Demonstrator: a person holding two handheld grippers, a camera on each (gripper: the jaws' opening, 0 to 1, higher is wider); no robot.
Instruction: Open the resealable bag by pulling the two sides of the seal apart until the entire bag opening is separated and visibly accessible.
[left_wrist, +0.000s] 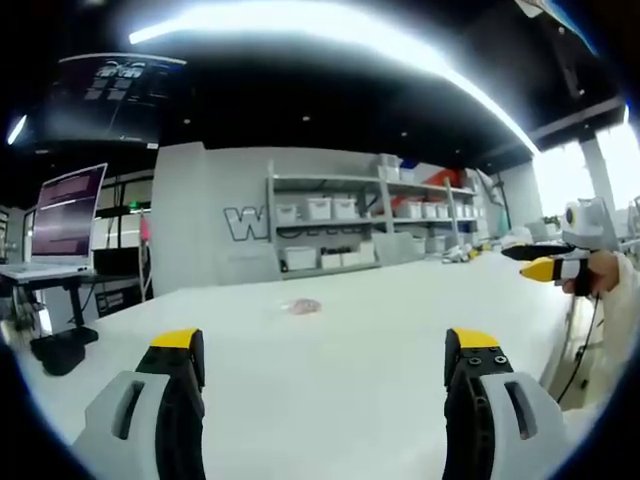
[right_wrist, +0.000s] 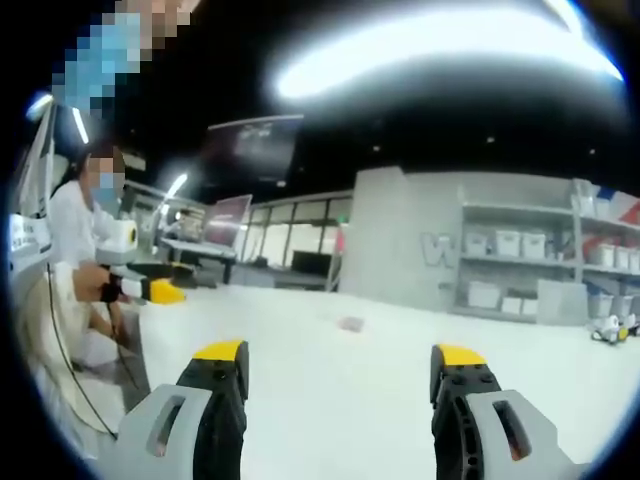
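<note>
The bag (left_wrist: 305, 306) lies on the table (left_wrist: 330, 370) ahead of my left gripper (left_wrist: 325, 350) — shelves (left_wrist: 350, 225) stand behind it.

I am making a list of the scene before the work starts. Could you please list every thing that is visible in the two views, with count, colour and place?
resealable bag: 1, small, pale pinkish, lying flat far out on the table, apart from both tongs
table: 1, white, wide, beneath both tongs
shelving unit: 1, grey, with white bins, against the back wall
monitor: 1, lit screen with purple tint, on a side desk beside the table
second screen: 1, lit, at the desks beyond the table's far edge
person: 1, white clothing, at the table's edge, holding yellow-tipped tongs
left tongs: 1, grey with yellow tips, jaws wide apart, holding nothing
right tongs: 1, grey with yellow tips, jaws wide apart, holding nothing
</note>
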